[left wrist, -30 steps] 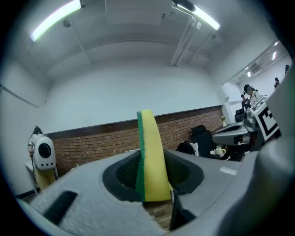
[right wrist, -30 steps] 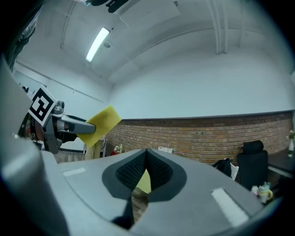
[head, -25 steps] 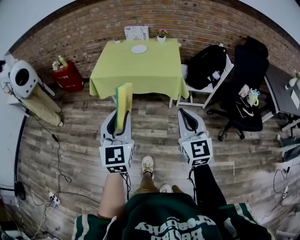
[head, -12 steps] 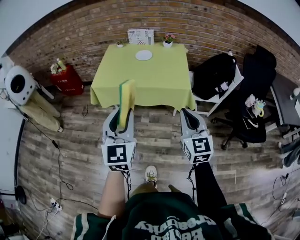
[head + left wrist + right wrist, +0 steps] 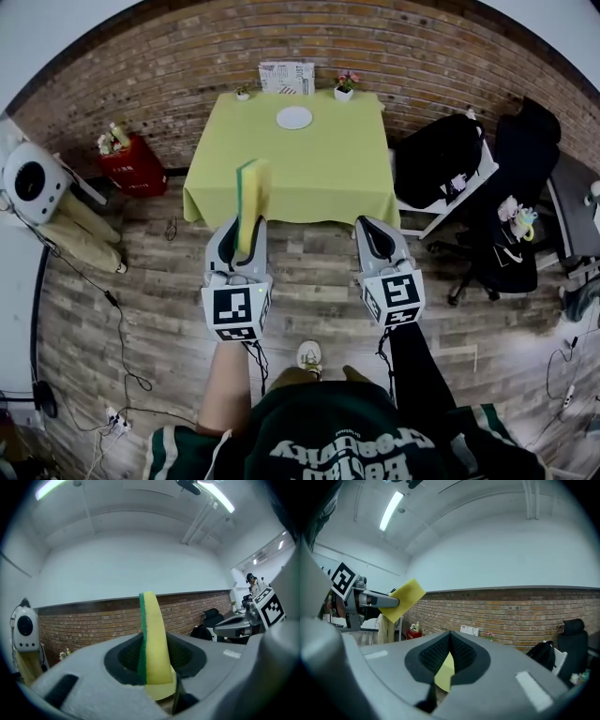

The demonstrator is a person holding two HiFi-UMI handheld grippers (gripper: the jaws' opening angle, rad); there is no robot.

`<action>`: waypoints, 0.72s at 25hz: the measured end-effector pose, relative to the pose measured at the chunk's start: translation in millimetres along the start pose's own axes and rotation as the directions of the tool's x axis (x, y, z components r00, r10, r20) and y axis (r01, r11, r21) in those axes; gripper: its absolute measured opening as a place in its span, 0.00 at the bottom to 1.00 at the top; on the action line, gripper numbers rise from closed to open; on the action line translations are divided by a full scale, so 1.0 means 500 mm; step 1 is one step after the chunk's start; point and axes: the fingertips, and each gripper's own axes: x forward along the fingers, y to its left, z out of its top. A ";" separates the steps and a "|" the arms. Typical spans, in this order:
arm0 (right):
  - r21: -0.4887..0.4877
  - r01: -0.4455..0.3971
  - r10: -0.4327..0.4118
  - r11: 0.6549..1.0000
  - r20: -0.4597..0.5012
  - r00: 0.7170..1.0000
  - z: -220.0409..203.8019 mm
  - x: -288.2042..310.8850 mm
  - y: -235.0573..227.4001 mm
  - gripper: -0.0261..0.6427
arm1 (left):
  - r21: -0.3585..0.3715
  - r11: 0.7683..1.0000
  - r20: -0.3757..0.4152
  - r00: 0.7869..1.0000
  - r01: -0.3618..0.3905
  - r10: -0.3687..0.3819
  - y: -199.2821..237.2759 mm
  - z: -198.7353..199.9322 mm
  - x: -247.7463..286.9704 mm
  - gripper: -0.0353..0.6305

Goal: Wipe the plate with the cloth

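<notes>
A white plate (image 5: 294,117) lies near the far edge of a table under a lime-green cloth (image 5: 291,173), well ahead of both grippers. My left gripper (image 5: 237,246) is shut on a yellow pad with a green face (image 5: 250,199), which stands upright out of the jaws. In the left gripper view that pad (image 5: 154,644) fills the gap of the left gripper (image 5: 152,656). My right gripper (image 5: 375,236) is shut with nothing in it; in the right gripper view its jaws (image 5: 450,641) meet at the tips. Both hover over the wooden floor.
On the table's far edge stand a flower pot (image 5: 345,86), a printed card (image 5: 286,77) and a small pot (image 5: 243,94). A red bin (image 5: 131,155) stands left, a white chair with a black backpack (image 5: 441,159) and a black office chair (image 5: 516,225) right. Cables (image 5: 112,309) trail along the floor.
The table has drawn slightly nearer and shifted right in the head view as the person steps forward. Both grippers keep their hold and pose.
</notes>
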 end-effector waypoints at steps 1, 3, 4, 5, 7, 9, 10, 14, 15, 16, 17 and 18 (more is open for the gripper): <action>-0.001 0.004 -0.004 1.000 -0.004 1.000 -0.002 0.010 0.001 0.04 | -0.002 1.000 0.000 1.000 0.004 -0.004 0.008 -0.002 0.008 0.24; -0.003 0.012 -0.012 1.000 -0.009 1.000 -0.003 0.028 0.001 0.04 | -0.010 1.000 0.004 1.000 0.012 -0.012 0.021 -0.004 0.022 0.24; -0.004 0.016 -0.016 1.000 -0.009 1.000 -0.002 0.037 0.001 0.04 | -0.012 1.000 0.008 1.000 0.015 -0.015 0.028 -0.004 0.030 0.24; -0.006 0.022 -0.022 1.000 -0.010 1.000 0.000 0.045 -0.001 0.04 | -0.013 1.000 0.010 1.000 0.018 -0.018 0.034 -0.004 0.037 0.24; -0.009 0.033 -0.033 0.999 -0.012 0.999 0.001 0.061 -0.003 0.04 | -0.012 1.000 0.012 1.000 0.026 -0.026 0.045 -0.006 0.051 0.24; -0.012 0.043 -0.044 0.999 -0.017 0.999 0.001 0.074 -0.004 0.04 | -0.012 0.999 0.014 0.999 0.033 -0.032 0.056 -0.007 0.061 0.24; -0.013 0.048 -0.049 0.999 -0.017 0.999 0.001 0.080 -0.004 0.04 | -0.013 0.999 0.015 0.999 0.034 -0.034 0.062 -0.007 0.066 0.24; -0.018 0.062 -0.062 0.998 -0.025 0.998 -0.003 0.096 -0.004 0.04 | -0.014 0.999 0.016 0.999 0.041 -0.041 0.079 -0.010 0.083 0.24; -0.020 0.063 -0.064 0.998 -0.029 0.998 -0.006 0.099 -0.004 0.04 | -0.014 0.999 0.016 0.999 0.043 -0.043 0.082 -0.011 0.087 0.24; -0.020 0.065 -0.065 0.998 -0.032 0.997 -0.008 0.102 -0.005 0.04 | -0.013 0.999 0.015 0.999 0.046 -0.046 0.083 -0.012 0.090 0.24; -0.019 0.066 -0.067 0.998 -0.035 0.997 -0.009 0.106 -0.007 0.04 | -0.012 0.999 0.015 0.999 0.049 -0.049 0.084 -0.012 0.094 0.24; -0.018 0.069 -0.070 0.997 -0.036 0.997 -0.009 0.109 -0.010 0.04 | -0.011 0.999 0.015 0.999 0.051 -0.051 0.084 -0.011 0.098 0.24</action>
